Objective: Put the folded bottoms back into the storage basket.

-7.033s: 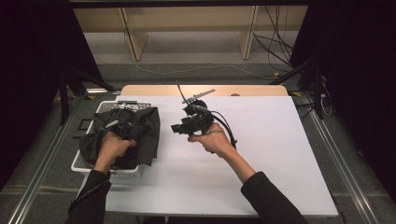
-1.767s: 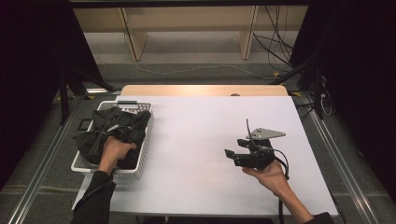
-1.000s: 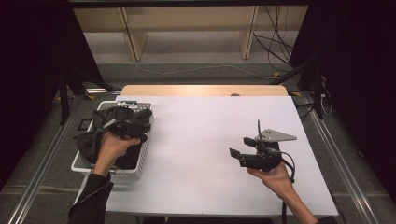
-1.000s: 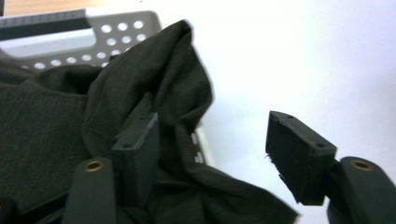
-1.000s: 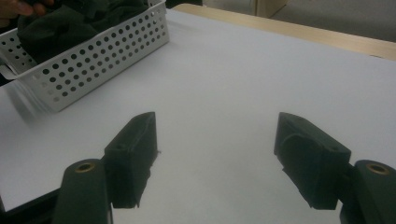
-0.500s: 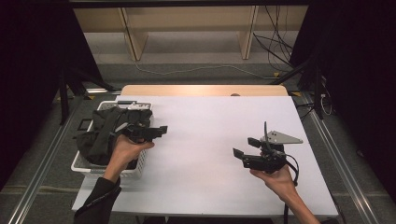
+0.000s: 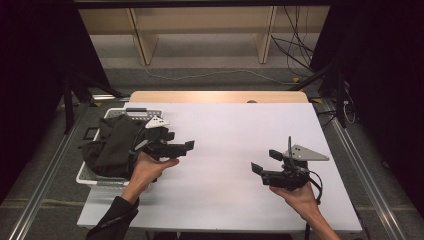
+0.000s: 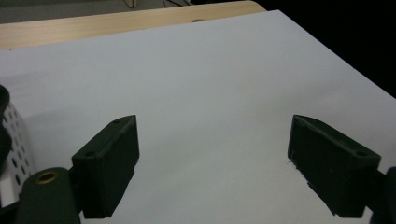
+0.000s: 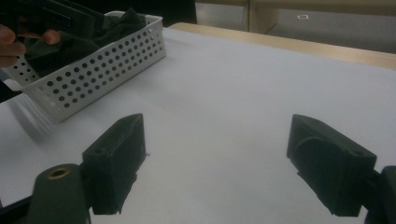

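A white perforated basket [image 7: 94, 181] stands at the table's left edge with dark cloth [image 7: 114, 145] heaped in it. My left gripper [image 7: 179, 141] hovers just right of the basket and points right over the white table. It is open [image 8: 212, 135], with bare table between its jaws. My right gripper [image 7: 265, 161] is held at the table's right front and points left toward the basket. It is open [image 9: 215, 135] and holds nothing. In the right gripper view the basket [image 9: 98, 70], the dark cloth [image 9: 81, 42] and the other hand [image 9: 10, 44] sit at the upper left.
The white table [image 7: 230, 135] spreads between the two grippers. A wooden strip [image 7: 215, 96] runs along its far edge. Beyond it are wooden frame legs [image 7: 142, 40] and loose cables [image 7: 295, 50] on the floor. Metal rails [image 7: 367, 190] flank the table.
My left gripper has come up out of the basket and swung right over the table, open and empty. My right gripper moved from the table's centre to the right front.
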The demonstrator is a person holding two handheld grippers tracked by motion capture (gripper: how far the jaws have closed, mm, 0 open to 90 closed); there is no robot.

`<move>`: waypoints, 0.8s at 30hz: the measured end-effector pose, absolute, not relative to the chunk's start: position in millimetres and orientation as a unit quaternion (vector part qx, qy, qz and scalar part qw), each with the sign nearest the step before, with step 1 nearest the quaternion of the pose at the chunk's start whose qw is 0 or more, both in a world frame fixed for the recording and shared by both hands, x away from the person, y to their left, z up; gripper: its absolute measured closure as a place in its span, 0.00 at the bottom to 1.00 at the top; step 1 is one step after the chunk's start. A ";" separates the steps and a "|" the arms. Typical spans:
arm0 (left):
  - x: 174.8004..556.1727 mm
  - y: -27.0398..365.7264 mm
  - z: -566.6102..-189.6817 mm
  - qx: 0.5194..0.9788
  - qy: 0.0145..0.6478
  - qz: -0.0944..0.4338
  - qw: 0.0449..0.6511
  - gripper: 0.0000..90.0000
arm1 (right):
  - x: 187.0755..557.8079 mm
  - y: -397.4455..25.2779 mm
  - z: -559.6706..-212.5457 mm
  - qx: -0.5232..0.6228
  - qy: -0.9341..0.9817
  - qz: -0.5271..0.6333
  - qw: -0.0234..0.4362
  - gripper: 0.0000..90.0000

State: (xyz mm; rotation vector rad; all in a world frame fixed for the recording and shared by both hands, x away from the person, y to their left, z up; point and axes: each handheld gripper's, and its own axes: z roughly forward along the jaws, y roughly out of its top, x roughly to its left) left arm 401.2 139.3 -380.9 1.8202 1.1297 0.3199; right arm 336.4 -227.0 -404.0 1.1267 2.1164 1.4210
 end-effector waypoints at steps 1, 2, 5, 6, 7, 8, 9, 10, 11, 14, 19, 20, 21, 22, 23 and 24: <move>400.1 138.4 -381.2 0.743 0.456 0.130 0.471 0.18 | 334.9 -227.1 -404.0 0.396 0.746 0.505 0.178 0.22; 398.3 137.0 -381.7 0.744 0.453 0.130 0.473 0.18 | 333.9 -227.2 -404.1 0.394 0.746 0.507 0.178 0.22; 392.2 132.0 -384.7 0.744 0.440 0.129 0.486 0.18 | 330.5 -228.1 -404.5 0.392 0.741 0.514 0.181 0.22; 390.8 130.7 -385.7 0.744 0.438 0.128 0.488 0.18 | 329.5 -228.2 -405.1 0.391 0.740 0.516 0.182 0.22; 389.2 128.6 -387.1 0.745 0.436 0.126 0.488 0.18 | 328.6 -228.5 -405.6 0.391 0.739 0.517 0.182 0.21; 387.0 126.2 -389.2 0.748 0.431 0.126 0.488 0.18 | 327.6 -228.5 -406.5 0.392 0.739 0.517 0.182 0.21; 385.3 124.7 -390.6 0.749 0.429 0.126 0.488 0.18 | 326.4 -228.8 -407.6 0.390 0.738 0.519 0.183 0.21; 382.5 122.4 -393.5 0.752 0.423 0.125 0.490 0.18 | 325.2 -228.9 -408.1 0.391 0.737 0.520 0.183 0.21; 380.8 120.9 -395.4 0.753 0.420 0.125 0.491 0.18 | 323.6 -229.3 -409.0 0.390 0.736 0.522 0.184 0.21; 372.4 116.1 -403.8 0.752 0.412 0.124 0.500 0.18 | 319.2 -231.3 -410.5 0.390 0.732 0.527 0.186 0.21; 356.4 109.6 -411.4 0.759 0.391 0.134 0.503 0.17 | 311.2 -232.9 -413.0 0.389 0.731 0.530 0.184 0.21; 353.7 108.9 -412.3 0.759 0.387 0.135 0.506 0.17 | 309.8 -232.7 -413.8 0.387 0.732 0.530 0.183 0.21; 351.2 108.8 -413.6 0.756 0.385 0.140 0.510 0.17 | 308.4 -232.8 -414.7 0.385 0.732 0.530 0.185 0.21; 349.1 109.2 -415.4 0.755 0.383 0.139 0.513 0.17 | 306.5 -232.8 -415.5 0.386 0.733 0.530 0.183 0.21; 347.0 109.8 -418.5 0.757 0.379 0.133 0.516 0.17 | 305.6 -232.7 -416.5 0.383 0.735 0.529 0.183 0.20; 344.8 109.7 -421.5 0.757 0.377 0.131 0.517 0.17 | 304.3 -232.6 -417.7 0.383 0.737 0.526 0.184 0.20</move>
